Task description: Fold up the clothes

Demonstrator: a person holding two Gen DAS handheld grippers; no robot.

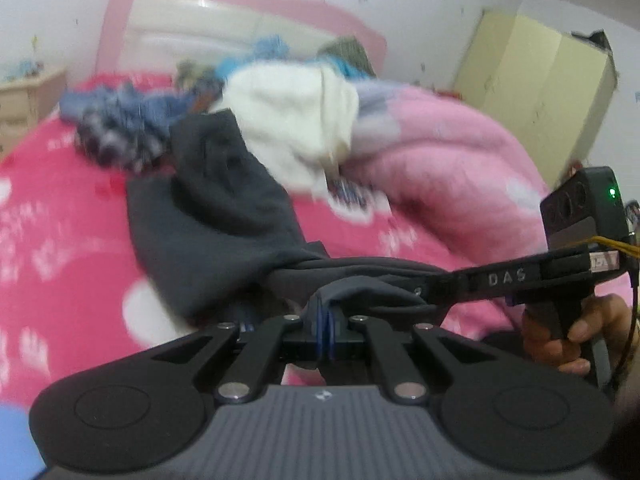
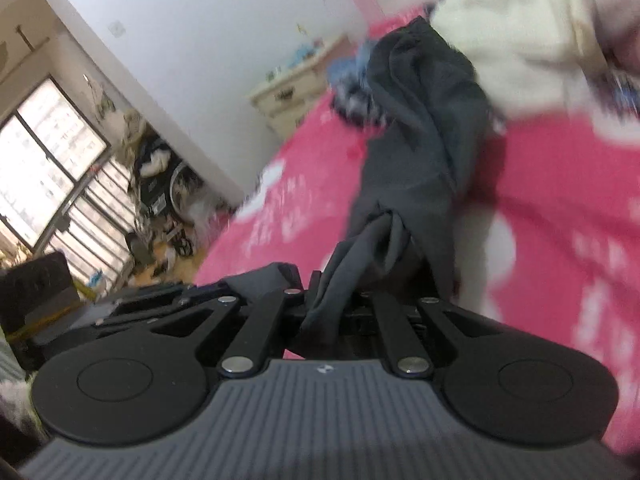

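The left hand-held gripper [image 1: 323, 320] is clamped shut on a bunched edge of the dark grey garment [image 1: 216, 216], which stretches away from its fingertips up across the pink bed [image 1: 60, 208] toward the clothes pile [image 1: 120, 128]. The right hand-held gripper [image 2: 326, 304] is likewise closed tight, with a fold of the same garment [image 2: 416, 132] pinched between its fingers. In the left view it reaches in from the right side, a hand [image 1: 560, 336] around its grip. Beyond the garment lie a cream cloth [image 1: 296, 120] and a pink quilt [image 1: 448, 160].
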